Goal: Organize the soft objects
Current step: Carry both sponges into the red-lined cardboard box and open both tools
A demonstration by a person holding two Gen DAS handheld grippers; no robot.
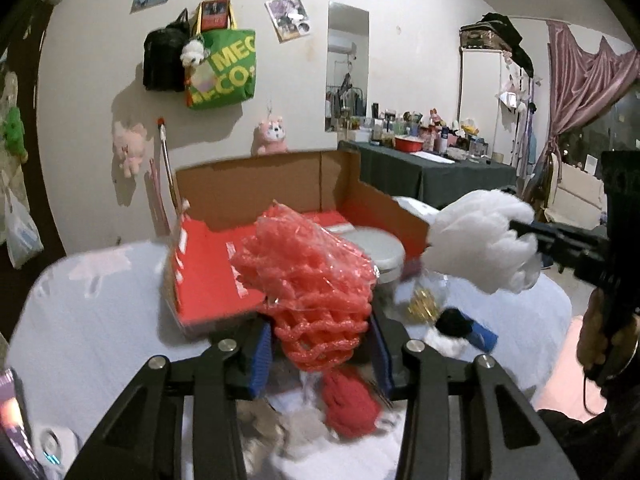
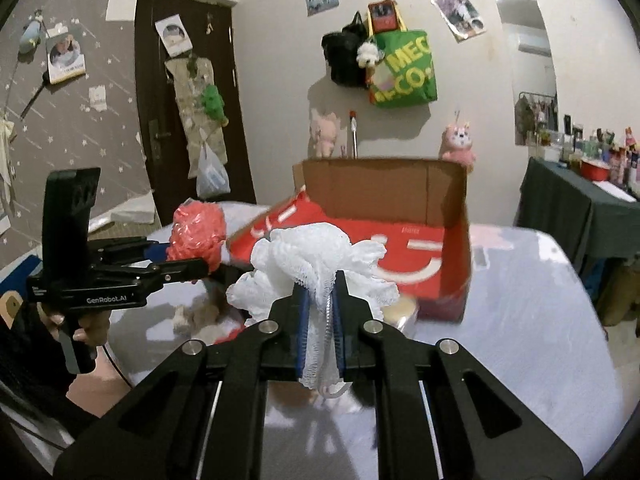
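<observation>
Red mesh (image 1: 308, 280): clamped in left gripper (image 1: 320, 344).
White mesh (image 2: 316, 264): clamped in right gripper (image 2: 320, 328).
Box (image 2: 400, 196): open, just beyond both.
Bench (image 2: 520, 300): red cloth (image 1: 350, 404) beneath left gripper.

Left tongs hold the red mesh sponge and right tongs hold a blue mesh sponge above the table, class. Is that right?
Not quite: the right tongs hold a white mesh sponge, not blue, as the right wrist view shows. The left tongs do hold the red mesh sponge.
</observation>
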